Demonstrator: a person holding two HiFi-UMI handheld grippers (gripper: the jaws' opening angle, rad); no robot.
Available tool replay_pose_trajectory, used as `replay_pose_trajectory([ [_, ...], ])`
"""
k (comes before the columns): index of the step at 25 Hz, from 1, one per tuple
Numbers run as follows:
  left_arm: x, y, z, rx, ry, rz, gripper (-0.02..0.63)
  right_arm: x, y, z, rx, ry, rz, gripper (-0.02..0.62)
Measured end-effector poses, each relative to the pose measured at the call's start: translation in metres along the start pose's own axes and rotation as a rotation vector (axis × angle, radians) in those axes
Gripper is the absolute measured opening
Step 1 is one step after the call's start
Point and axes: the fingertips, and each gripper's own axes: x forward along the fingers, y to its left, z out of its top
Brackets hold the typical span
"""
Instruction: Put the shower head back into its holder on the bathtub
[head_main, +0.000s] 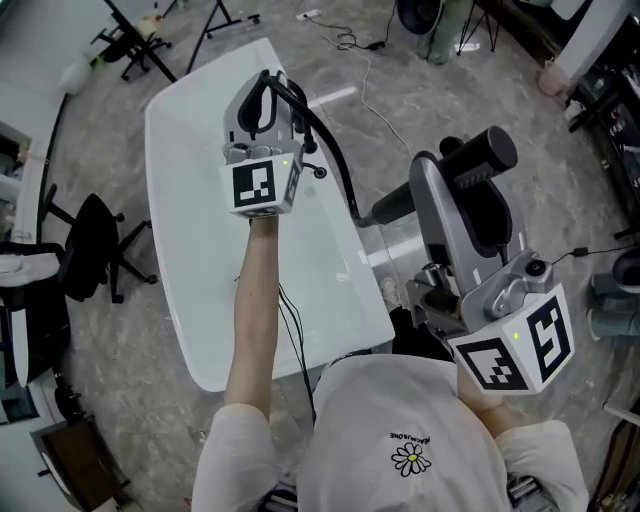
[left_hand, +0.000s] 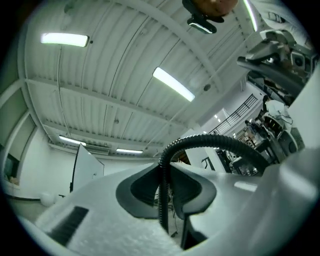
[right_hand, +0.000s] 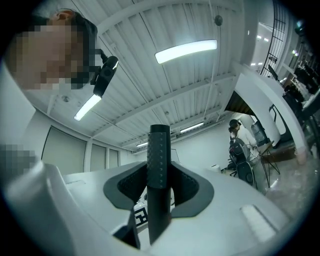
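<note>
In the head view my left gripper (head_main: 262, 100) is held high over the white bathtub (head_main: 190, 310), shut on the black ribbed hose (head_main: 335, 160). The hose curves down and to the right to the black shower head (head_main: 480, 160), on which my right gripper (head_main: 452, 185) is shut beside the tub's right rim. In the left gripper view the hose (left_hand: 162, 200) runs up between the dark pads (left_hand: 142, 192) of the left gripper (left_hand: 165, 185) and arches to the right. In the right gripper view the shower head's handle (right_hand: 160, 160) stands upright in the right gripper (right_hand: 159, 187). I cannot make out the holder.
A black office chair (head_main: 95, 240) stands left of the tub. Tripod legs (head_main: 140, 45) and cables (head_main: 350, 40) lie on the floor beyond it. Dark equipment (head_main: 610, 100) crowds the right side. A person (right_hand: 240, 150) stands far off in the right gripper view.
</note>
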Motion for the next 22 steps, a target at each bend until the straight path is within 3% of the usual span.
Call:
replay_pose_trajectory([
  [5,0.044,-0.021,0.043,-0.015,-0.102,-0.063,0.058,0.003,-0.01,0.021,-0.012,-0.042,-0.007,0.138],
  [9,0.07,-0.035,0.046,-0.005,-0.13,-0.093,0.058,0.003,-0.028,0.027,-0.02,-0.068,-0.03,0.138],
  [18,0.076,-0.039,-0.035,-0.044,-0.003,-0.085,0.058,0.024,-0.07,-0.006,0.02,0.018,-0.073,0.138],
  [22,0.071,-0.032,-0.088,-0.058,0.077,-0.067,0.058,0.037,-0.08,-0.031,0.015,0.066,-0.081,0.138],
])
